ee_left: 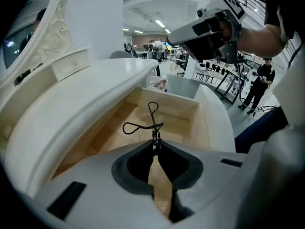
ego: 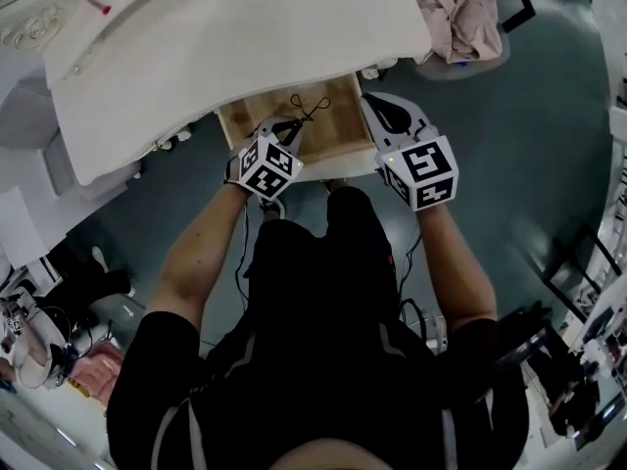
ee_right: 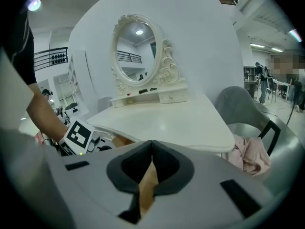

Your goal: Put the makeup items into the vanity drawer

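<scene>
A black eyelash curler (ego: pixel 307 109) (ee_left: pixel 143 125) hangs over the open wooden drawer (ego: pixel 338 130) (ee_left: pixel 107 140) of the white vanity (ego: pixel 245 37). My left gripper (ego: pixel 291 125) (ee_left: pixel 155 147) is shut on the curler's head end, and its two looped handles point away over the drawer floor. The drawer floor shows nothing else. My right gripper (ego: pixel 372 101) (ee_right: pixel 151 144) hovers at the drawer's right side, shut with nothing between its pads, and it faces across the vanity top. It also shows in the left gripper view, the right gripper (ee_left: pixel 209 30) up high.
An oval mirror (ee_right: pixel 138 51) in a carved white frame stands on a small shelf at the back of the vanity top. A small red item (ego: pixel 99 7) lies on that top. A grey chair with pink cloth (ego: pixel 456 13) (ee_right: pixel 248 156) stands to the right.
</scene>
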